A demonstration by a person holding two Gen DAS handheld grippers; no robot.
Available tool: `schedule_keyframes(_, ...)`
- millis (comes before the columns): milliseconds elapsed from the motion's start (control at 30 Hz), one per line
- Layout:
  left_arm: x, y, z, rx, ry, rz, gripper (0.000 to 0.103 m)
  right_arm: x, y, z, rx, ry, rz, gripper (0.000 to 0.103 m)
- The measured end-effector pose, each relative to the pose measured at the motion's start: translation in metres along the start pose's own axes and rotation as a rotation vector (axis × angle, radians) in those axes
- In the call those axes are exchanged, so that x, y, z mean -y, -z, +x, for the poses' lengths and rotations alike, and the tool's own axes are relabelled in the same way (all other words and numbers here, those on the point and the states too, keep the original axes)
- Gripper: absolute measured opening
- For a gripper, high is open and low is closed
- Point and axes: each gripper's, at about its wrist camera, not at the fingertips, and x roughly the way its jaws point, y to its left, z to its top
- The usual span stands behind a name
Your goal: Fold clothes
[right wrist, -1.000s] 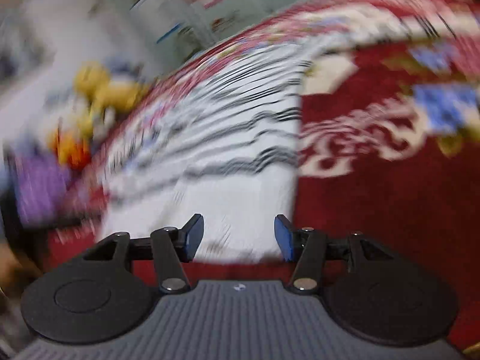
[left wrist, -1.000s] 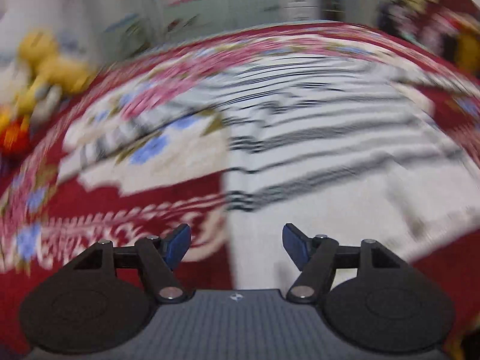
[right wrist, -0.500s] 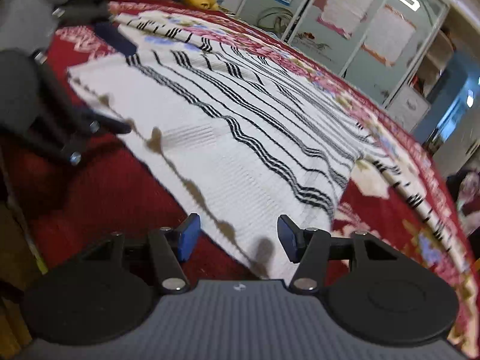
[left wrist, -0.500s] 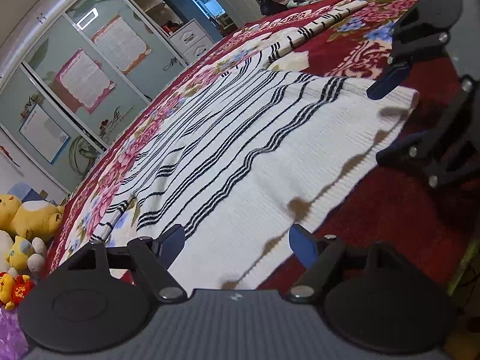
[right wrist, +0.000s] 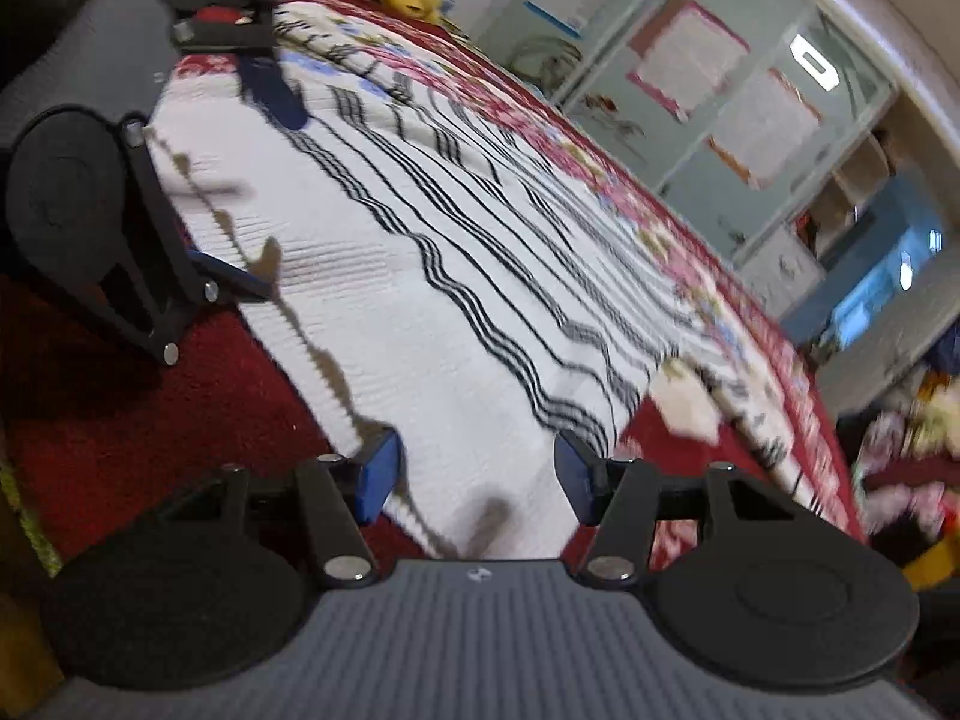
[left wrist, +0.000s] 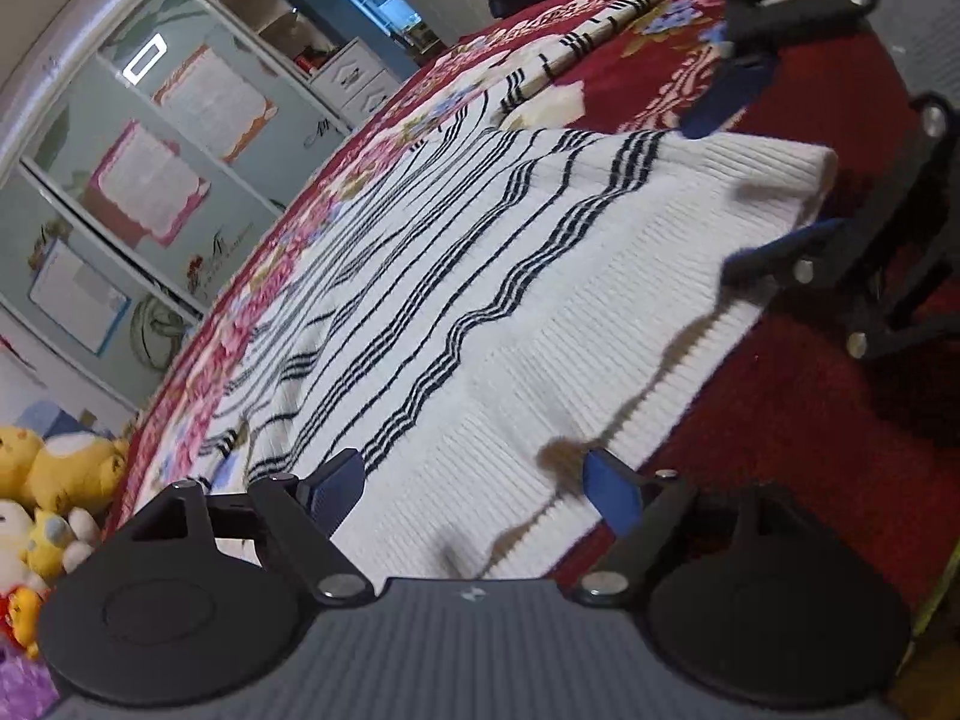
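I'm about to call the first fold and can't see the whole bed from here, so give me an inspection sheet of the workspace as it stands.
Surface: red floral bedspread, bare along the near edge.
Job's things: white sweater with black stripes, spread flat; its ribbed hem faces the grippers, a sleeve trails off at the far side.
Clutter: plush toys at one end of the bed; a blurred pile of colourful items past the other.
Grippers: left gripper open, over one hem corner; right gripper open, over the other. Neither has closed on fabric.
Cables: nothing seen.
Surroundings: wardrobe with glass sliding doors, white drawer unit, lit blue room beyond.
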Motion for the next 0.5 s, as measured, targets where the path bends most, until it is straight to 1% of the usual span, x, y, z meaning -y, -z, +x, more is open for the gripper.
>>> schedule_keyframes(33, 0.000, 0.000, 0.000, 0.007, 0.000, 0.004, 0.083, -0.002, 0.000, 0.000, 0.011, 0.004, -0.019, 0.055)
schedule_keyframes(100, 0.001, -0.001, 0.000, 0.019, 0.005, 0.011, 0.078, -0.003, 0.001, 0.001, 0.022, 0.009, -0.030, 0.049)
schedule_keyframes(167, -0.002, -0.001, 0.002, 0.027, 0.023, 0.012, 0.074, 0.001, 0.003, 0.002, 0.021, -0.001, -0.004, 0.033)
schedule_keyframes(233, -0.003, -0.003, 0.005, 0.028, 0.044, 0.007, 0.064, 0.005, 0.006, 0.002, 0.018, -0.010, 0.030, 0.029)
schedule_keyframes(267, -0.004, -0.004, 0.006, 0.027, 0.056, 0.004, 0.053, 0.007, 0.007, 0.002, 0.018, -0.015, 0.046, 0.021)
schedule_keyframes(300, -0.004, -0.004, 0.005, 0.028, 0.069, 0.004, 0.031, 0.008, 0.010, 0.001, 0.022, -0.022, 0.064, 0.014)
schedule_keyframes(333, -0.003, -0.005, 0.003, 0.031, 0.085, 0.008, 0.015, 0.010, 0.011, -0.001, 0.028, -0.029, 0.080, 0.000)
schedule_keyframes(367, -0.003, -0.005, 0.001, 0.035, 0.100, 0.011, 0.003, 0.011, 0.013, -0.004, 0.037, -0.032, 0.091, 0.000)
schedule_keyframes(433, 0.001, -0.005, -0.003, 0.041, 0.124, 0.027, 0.003, 0.015, 0.015, -0.013, 0.055, -0.037, 0.105, 0.000)
schedule_keyframes(500, 0.008, -0.004, -0.008, 0.048, 0.129, 0.065, 0.002, 0.019, 0.019, -0.022, 0.063, -0.038, 0.111, 0.000)
